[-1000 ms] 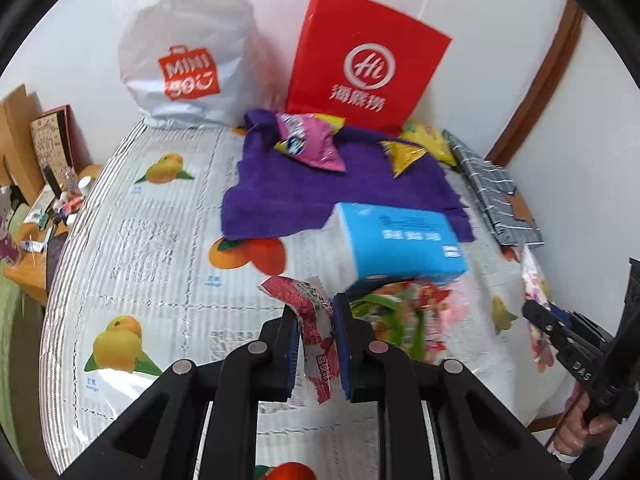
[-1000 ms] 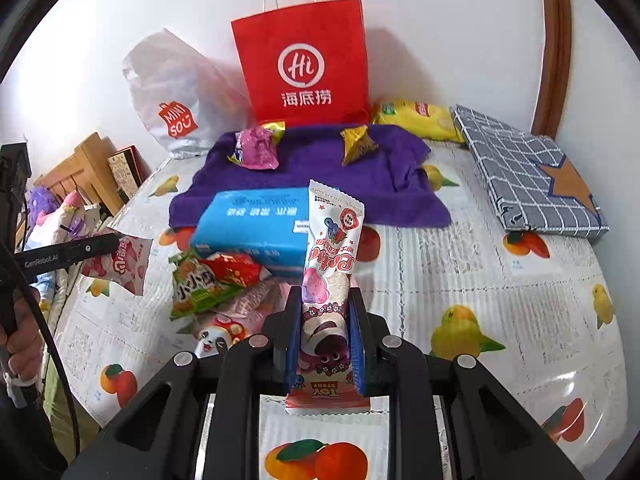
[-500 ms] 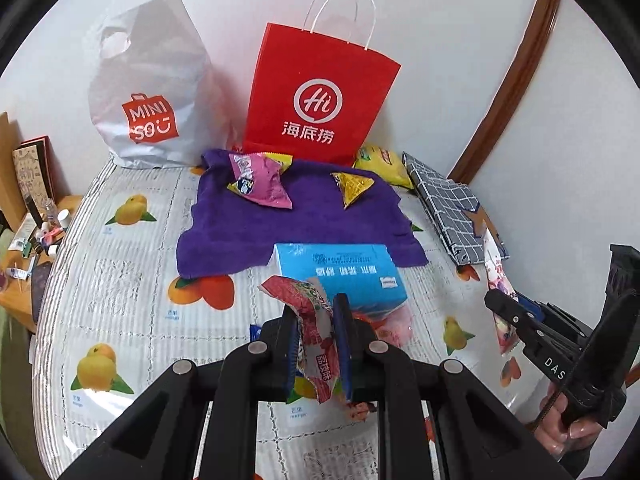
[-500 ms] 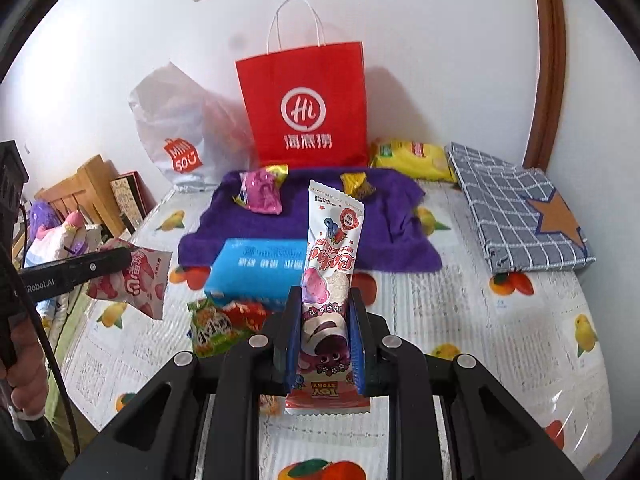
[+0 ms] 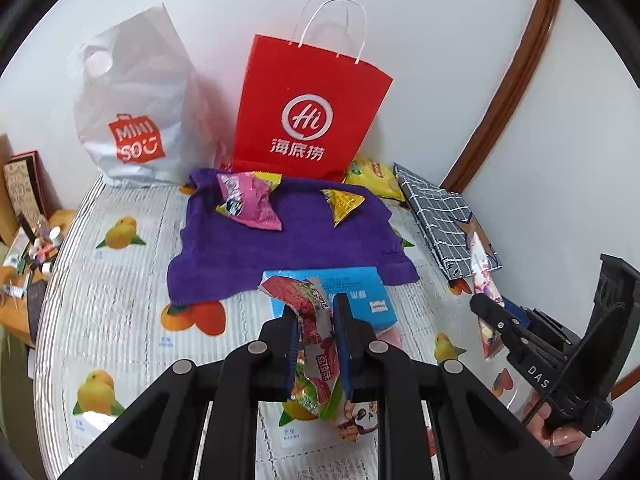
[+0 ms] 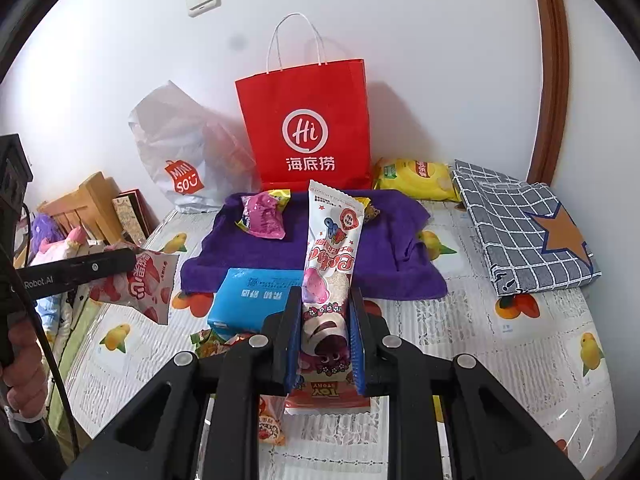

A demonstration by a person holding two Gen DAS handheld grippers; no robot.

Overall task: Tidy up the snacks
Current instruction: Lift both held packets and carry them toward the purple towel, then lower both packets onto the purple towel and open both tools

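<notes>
Above the bed (image 6: pixel 520 360) | left gripper (image 5: pixel 316 344) clamps red pack (image 5: pixel 312 320); right gripper (image 6: pixel 325 332) clamps pink pack (image 6: pixel 330 264) | risk: slick wrappers slip from thin-edge grips

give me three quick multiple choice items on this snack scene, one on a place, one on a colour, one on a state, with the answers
1. Where does the small pink foil snack packet lie?
A. on the purple towel
B. inside the red paper bag
C. on the checked grey cloth

2. What colour is the flat tissue pack in front of the towel?
A. green
B. blue
C. white

3. How is the right gripper?
A. open and empty
B. shut on the tall white and pink snack packet
C. shut on the tissue pack

Answers: 1 A, it rests on the purple towel. 2 B, its wrapper is bright blue. 3 B, the tall white and pink snack packet stands upright between the jaws.
</notes>
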